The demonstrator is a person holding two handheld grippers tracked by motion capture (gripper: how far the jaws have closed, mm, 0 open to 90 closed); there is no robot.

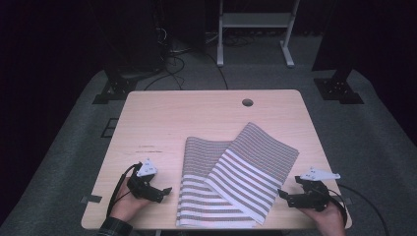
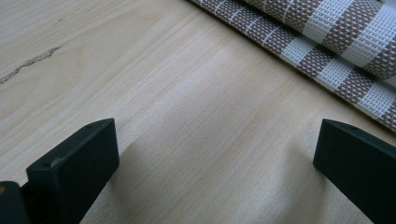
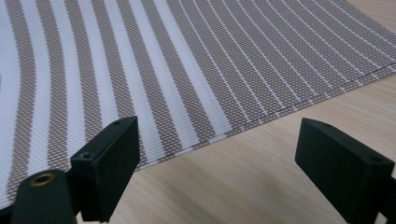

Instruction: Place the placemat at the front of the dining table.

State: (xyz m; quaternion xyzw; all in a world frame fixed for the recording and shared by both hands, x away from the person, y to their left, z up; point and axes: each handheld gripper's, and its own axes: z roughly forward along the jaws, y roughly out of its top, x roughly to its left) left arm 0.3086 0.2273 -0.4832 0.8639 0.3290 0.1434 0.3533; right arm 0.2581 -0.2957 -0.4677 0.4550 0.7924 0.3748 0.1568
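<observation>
Striped mat (image 1: 236, 177) lies folded over itself on the worktop (image 1: 162, 118), near its front edge. Left claw (image 1: 167, 191) rests just left of the mat, jaws apart; right claw (image 1: 283, 195) at its right edge, jaws apart, nothing gripped.

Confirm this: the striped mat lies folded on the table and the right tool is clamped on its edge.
Not clamped. In the right gripper view the right tool stands open, jaws apart above bare table beside the striped mat. The mat does lie folded on the table.
</observation>
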